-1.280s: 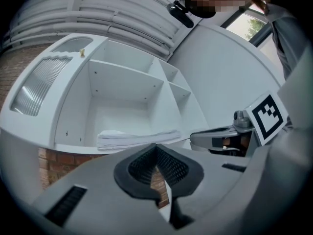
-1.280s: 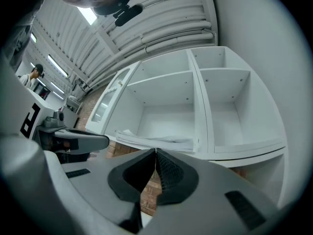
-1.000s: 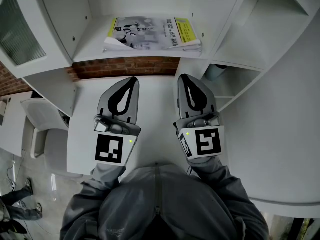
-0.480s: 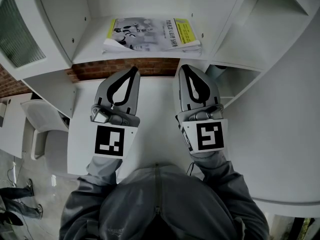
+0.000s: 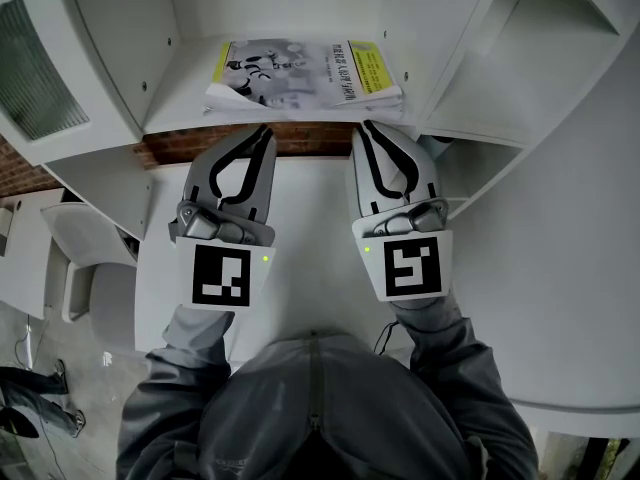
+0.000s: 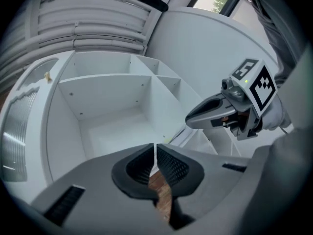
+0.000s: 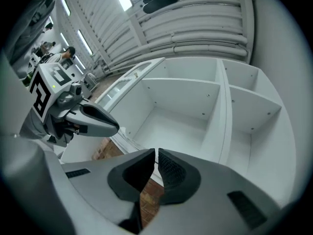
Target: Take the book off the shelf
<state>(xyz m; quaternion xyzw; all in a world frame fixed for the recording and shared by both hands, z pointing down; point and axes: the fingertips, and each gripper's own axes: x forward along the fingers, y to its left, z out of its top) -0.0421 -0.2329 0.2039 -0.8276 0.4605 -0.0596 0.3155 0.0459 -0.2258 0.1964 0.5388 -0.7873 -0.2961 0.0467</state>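
The book (image 5: 300, 72) lies flat on the white shelf (image 5: 180, 98), cover up, with a black-and-white picture and yellow bands at both ends. In the head view both grippers point at the shelf's front edge, just below the book. My left gripper (image 5: 266, 130) is under the book's left half and my right gripper (image 5: 367, 125) under its right half. Both are shut with nothing between the pads. In the left gripper view the shut jaws (image 6: 155, 148) face an empty compartment, with the right gripper (image 6: 189, 122) beside them. The right gripper view shows its shut jaws (image 7: 157, 152) and the left gripper (image 7: 116, 126).
A strip of red brick wall (image 5: 190, 141) shows under the shelf. Below it lies a white table top (image 5: 310, 228). More white compartments (image 5: 480, 78) stand to the right, and a white chair (image 5: 85, 243) to the left. A person's grey sleeves hold both grippers.
Both grippers have moved up the picture, from over the table to the shelf's front edge. Both have rolled, so their marker cubes now face the camera more squarely.
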